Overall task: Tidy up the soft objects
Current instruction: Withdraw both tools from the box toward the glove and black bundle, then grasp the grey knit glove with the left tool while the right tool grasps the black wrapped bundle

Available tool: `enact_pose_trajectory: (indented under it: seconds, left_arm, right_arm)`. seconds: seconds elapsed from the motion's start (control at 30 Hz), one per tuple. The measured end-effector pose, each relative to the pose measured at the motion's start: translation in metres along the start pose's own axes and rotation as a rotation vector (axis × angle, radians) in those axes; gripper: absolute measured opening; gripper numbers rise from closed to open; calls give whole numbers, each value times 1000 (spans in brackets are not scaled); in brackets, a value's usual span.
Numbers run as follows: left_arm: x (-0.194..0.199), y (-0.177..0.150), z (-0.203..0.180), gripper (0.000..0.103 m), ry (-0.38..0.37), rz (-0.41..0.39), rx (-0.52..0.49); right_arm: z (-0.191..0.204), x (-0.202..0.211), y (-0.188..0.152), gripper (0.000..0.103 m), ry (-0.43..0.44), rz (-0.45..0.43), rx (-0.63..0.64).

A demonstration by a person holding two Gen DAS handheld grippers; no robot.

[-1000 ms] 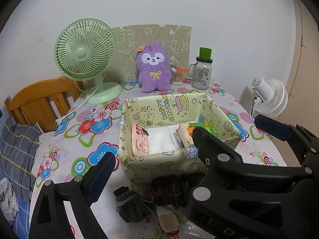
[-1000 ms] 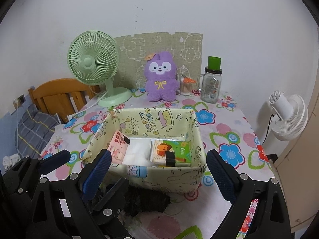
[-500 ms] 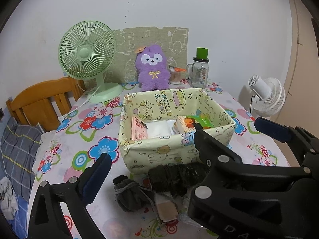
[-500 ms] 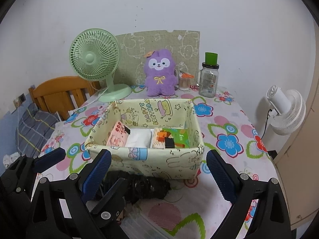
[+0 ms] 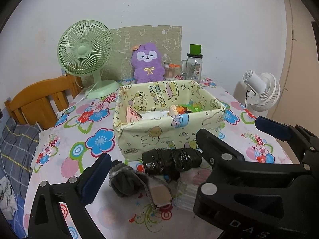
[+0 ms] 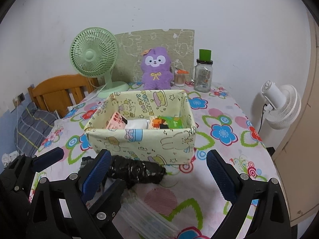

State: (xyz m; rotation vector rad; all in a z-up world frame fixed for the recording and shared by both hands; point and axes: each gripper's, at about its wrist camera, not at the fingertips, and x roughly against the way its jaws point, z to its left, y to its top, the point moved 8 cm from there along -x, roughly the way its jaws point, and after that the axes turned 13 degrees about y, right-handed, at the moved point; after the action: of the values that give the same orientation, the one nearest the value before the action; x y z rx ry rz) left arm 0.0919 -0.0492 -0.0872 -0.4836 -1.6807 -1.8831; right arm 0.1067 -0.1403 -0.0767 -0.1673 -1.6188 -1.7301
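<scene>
A black roll wrapped in clear film [image 5: 171, 160] [image 6: 137, 169] lies on the flowered tablecloth, against the front wall of a pale yellow cartoon fabric box [image 5: 169, 137] [image 6: 143, 139]. Left of the roll lies a grey sock with a cardboard tag [image 5: 123, 181]. A clear plastic pack [image 6: 143, 219] lies nearer to me. The box holds a pink packet, a white pack and orange-green packs. My left gripper [image 5: 151, 179] stands open over the sock, touching nothing. My right gripper [image 6: 158, 167] is open just short of the roll, its left finger crossing the left gripper.
At the back of the table stand a purple plush [image 5: 148, 63], a green fan [image 5: 85, 51], a glass jar with a green lid [image 5: 193, 65] and a small toothpick tub. A white fan [image 5: 261, 91] stands past the right edge. A wooden headboard [image 5: 39, 99] and plaid bedding are on the left.
Both grippers have drawn back from the box toward the table's near edge and sunk a little. The black roll and the grey sock now show in full.
</scene>
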Motion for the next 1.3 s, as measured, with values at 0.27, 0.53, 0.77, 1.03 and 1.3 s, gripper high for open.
enact_pose_trajectory:
  seconds: [0.27, 0.53, 0.77, 1.03, 1.3]
  left_arm:
    - [2, -14, -2, 102, -8, 12, 1]
    - [1, -26, 3, 102, -13, 24, 7]
    - [-9, -36, 10, 102, -6, 54, 9]
    - [-25, -43, 18, 102, 8, 94, 14]
    - [-43, -47, 30, 102, 25, 136, 29]
  right_arm:
    - [-2, 2, -13, 98, -6, 12, -3]
    - [0, -1, -25, 98, 4, 28, -12]
    - [5, -8, -34, 98, 11, 50, -9]
    - [8, -25, -40, 98, 27, 83, -17]
    - [8, -42, -41, 98, 35, 113, -25]
